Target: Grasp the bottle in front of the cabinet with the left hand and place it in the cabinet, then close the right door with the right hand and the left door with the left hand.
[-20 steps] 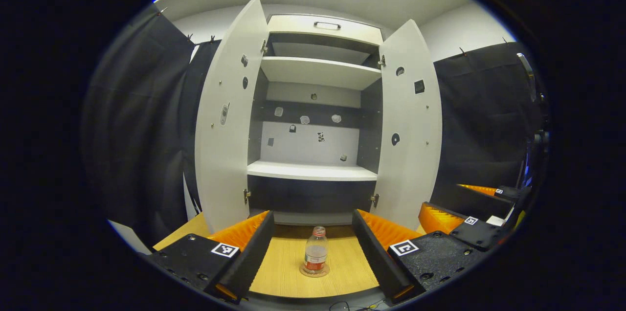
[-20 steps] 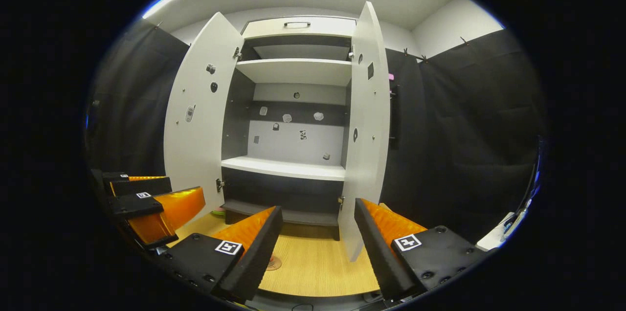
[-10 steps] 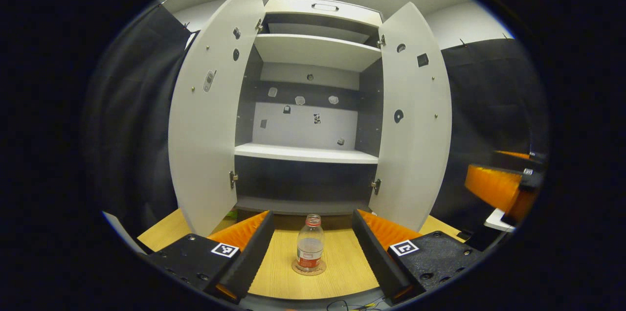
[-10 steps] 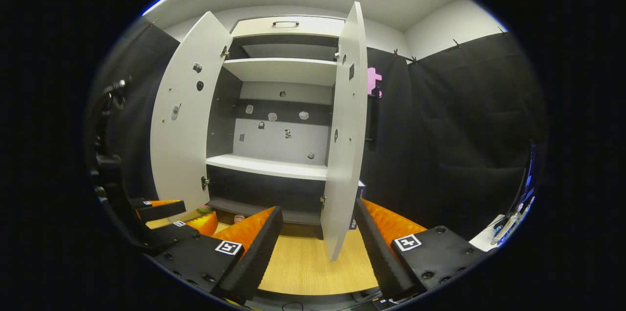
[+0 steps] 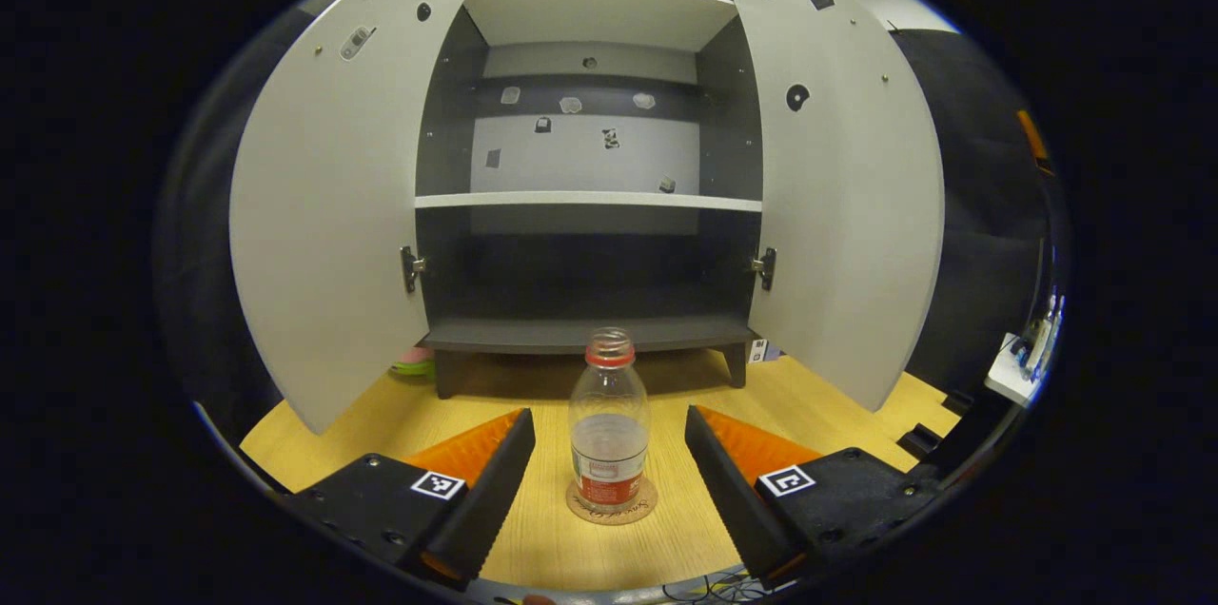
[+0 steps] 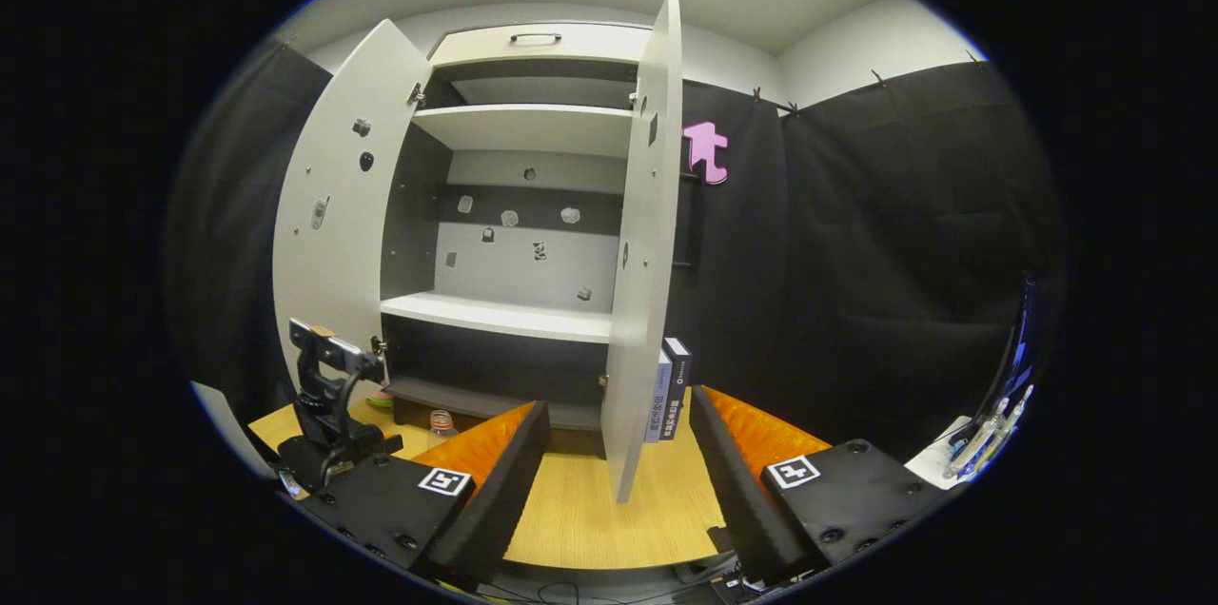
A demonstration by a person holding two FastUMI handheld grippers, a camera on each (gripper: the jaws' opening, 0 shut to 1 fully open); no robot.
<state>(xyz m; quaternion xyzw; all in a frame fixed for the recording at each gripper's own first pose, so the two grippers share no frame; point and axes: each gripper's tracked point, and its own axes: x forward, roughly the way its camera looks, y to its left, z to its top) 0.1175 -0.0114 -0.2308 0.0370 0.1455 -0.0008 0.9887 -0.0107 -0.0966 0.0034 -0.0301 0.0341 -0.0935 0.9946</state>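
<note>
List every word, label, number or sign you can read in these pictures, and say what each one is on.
No text can be read.
Bottle: its red and white label carries print too small to make out.
Coaster under the bottle: edge markings, blurred.
Two books standing beside the right door: spine print too small.
Left gripper and right gripper: square black-and-white marker tags, patterns rather than words.

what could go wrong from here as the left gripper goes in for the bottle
1. The bottle is tall, narrow, uncapped and part full, standing on a small coaster. The open left gripper has a finger either side; a bump from one finger could tip it and spill.
2. The cabinet doors stand wide open. The right door hangs close ahead of the right gripper, which could knock it early.
</note>
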